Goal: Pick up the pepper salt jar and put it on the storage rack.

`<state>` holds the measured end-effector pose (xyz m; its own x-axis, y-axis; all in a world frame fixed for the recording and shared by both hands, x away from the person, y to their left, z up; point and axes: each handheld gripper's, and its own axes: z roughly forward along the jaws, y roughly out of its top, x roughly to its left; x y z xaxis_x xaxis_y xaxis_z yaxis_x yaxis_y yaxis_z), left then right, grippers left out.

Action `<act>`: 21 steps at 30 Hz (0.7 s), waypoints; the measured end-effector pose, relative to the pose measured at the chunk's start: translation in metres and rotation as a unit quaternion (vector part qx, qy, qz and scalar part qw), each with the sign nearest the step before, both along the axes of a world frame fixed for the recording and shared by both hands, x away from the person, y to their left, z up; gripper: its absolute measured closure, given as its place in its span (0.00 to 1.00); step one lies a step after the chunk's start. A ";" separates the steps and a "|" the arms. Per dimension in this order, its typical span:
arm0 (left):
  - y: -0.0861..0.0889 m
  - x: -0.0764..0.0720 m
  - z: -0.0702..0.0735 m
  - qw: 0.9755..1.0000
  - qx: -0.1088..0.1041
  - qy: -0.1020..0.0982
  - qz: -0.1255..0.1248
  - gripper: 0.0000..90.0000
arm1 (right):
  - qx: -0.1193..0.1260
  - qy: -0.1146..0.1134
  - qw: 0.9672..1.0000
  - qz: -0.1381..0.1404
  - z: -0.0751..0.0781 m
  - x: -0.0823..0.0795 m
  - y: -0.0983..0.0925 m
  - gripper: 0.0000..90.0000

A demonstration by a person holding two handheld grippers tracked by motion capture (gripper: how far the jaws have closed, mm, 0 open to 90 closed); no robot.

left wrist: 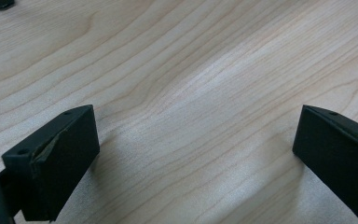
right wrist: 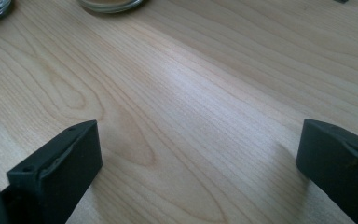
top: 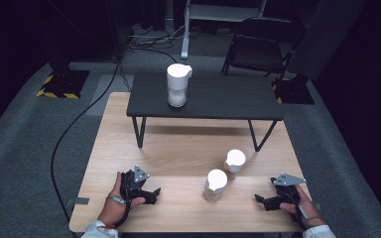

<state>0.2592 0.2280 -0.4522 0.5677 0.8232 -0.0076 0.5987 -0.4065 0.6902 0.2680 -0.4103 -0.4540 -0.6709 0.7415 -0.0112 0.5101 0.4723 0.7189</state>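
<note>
Two grippers: I hold the left gripper (top: pixel 151 194) and the right gripper (top: pixel 264 201) low at the near edge of the wooden table (top: pixel 178 148), one on each side of the cups, so either can reach inward.

Left claw: jaws spread wide over bare wood in the left gripper view, with nothing between them (left wrist: pixel 196 154).

Right claw: jaws equally wide apart in the right gripper view (right wrist: pixel 198 163), also empty; two round rims sit at the top edge of that view, probably the bases of the two cups, though the crop is too tight for me to be sure.

Near cup (top: pixel 215 184): stands upright on the table between my two grippers, closer to the right one but apart from it; its long axis is vertical and its white mouth faces up.

Far cup (top: pixel 234 160): stands just behind and to the right of the near cup, close beside it; I cannot tell whether they touch. Same posture, axis vertical, mouth up.

Pitcher (top: pixel 178 84): white, upright on the dark raised shelf (top: pixel 206 96) at the far side, well apart from both cups, spout turned to the right.

Reason for layout: I judge the cups are set within easy reach and upright so a sideways pinch on the wall suits them.

Step in hand: I judge the work has not begun; both claws rest ready, aimed at the cups.
</note>
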 end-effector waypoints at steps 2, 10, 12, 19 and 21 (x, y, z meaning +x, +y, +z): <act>0.000 0.000 0.000 1.000 0.000 0.000 0.000 0.00 | 0.000 0.000 1.000 0.000 0.000 0.000 0.000 0.00; 0.000 0.000 0.000 1.000 0.000 0.000 -0.001 0.00 | 0.000 0.000 1.000 0.000 0.000 0.000 0.000 0.00; 0.000 0.000 0.000 1.000 0.000 0.000 -0.001 0.00 | 0.000 0.000 1.000 -0.001 0.000 0.000 0.000 0.00; 0.001 0.001 0.000 1.000 0.000 0.000 -0.002 0.00 | -0.001 -0.002 1.000 0.001 0.000 -0.001 0.000 0.00; 0.000 0.001 0.000 1.000 0.000 0.000 -0.002 0.00 | -0.002 -0.004 1.000 0.002 0.000 -0.002 0.000 0.00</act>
